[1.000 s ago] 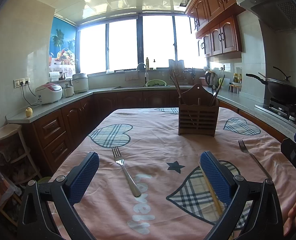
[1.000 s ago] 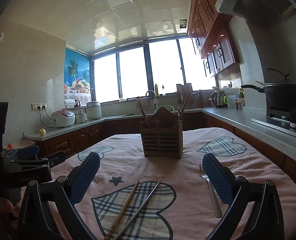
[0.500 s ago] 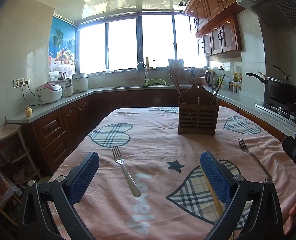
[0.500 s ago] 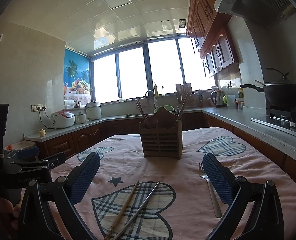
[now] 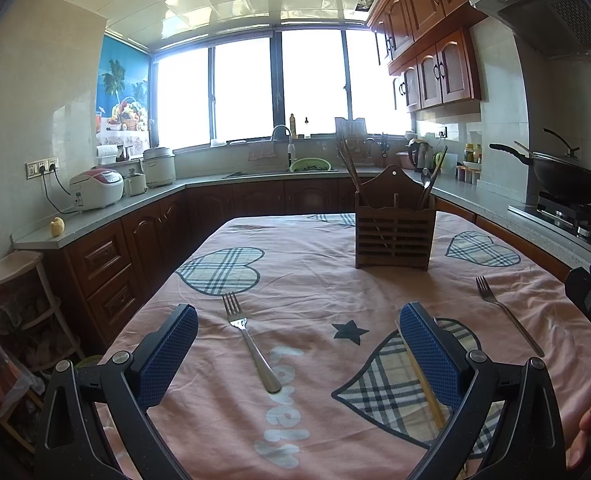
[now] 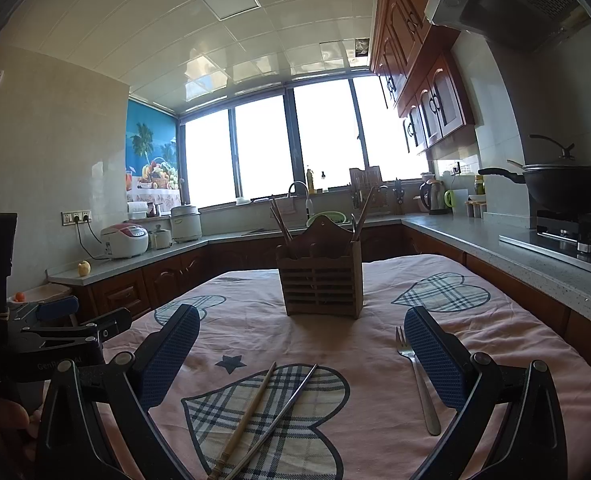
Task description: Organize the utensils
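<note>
A brown wooden utensil holder stands mid-table with chopsticks and a spoon in it; it also shows in the right wrist view. My left gripper is open and empty above a steel fork. A wooden chopstick lies by its right finger. A second fork lies to the right. My right gripper is open and empty over a wooden chopstick and a metal chopstick. The second fork lies by its right finger.
The table wears a pink cloth with plaid hearts. Kitchen counters run around it, with a rice cooker at the left, a sink at the back and a black wok on the stove at the right.
</note>
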A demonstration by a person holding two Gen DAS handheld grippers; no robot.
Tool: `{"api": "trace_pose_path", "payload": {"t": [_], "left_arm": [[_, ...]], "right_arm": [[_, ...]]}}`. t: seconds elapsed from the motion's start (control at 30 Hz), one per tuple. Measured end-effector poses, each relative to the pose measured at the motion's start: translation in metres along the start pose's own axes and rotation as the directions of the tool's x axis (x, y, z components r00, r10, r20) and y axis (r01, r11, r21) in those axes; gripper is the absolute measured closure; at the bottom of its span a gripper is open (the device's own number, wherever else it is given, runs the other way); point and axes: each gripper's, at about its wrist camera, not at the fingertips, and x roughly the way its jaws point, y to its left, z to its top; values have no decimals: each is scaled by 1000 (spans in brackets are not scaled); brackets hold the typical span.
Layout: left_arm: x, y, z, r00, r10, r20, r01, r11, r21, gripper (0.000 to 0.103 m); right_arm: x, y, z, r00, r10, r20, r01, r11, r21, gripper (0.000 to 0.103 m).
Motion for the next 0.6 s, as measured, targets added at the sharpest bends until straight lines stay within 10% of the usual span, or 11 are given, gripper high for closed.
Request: {"api": "trace_pose_path", "payload": {"t": [0.6], "left_arm": [[1, -5, 0, 1000, -6, -9, 6, 1000, 3, 1]], "right_arm": [[1, -1, 0, 1000, -2, -11, 2, 1000, 6, 0]]}}
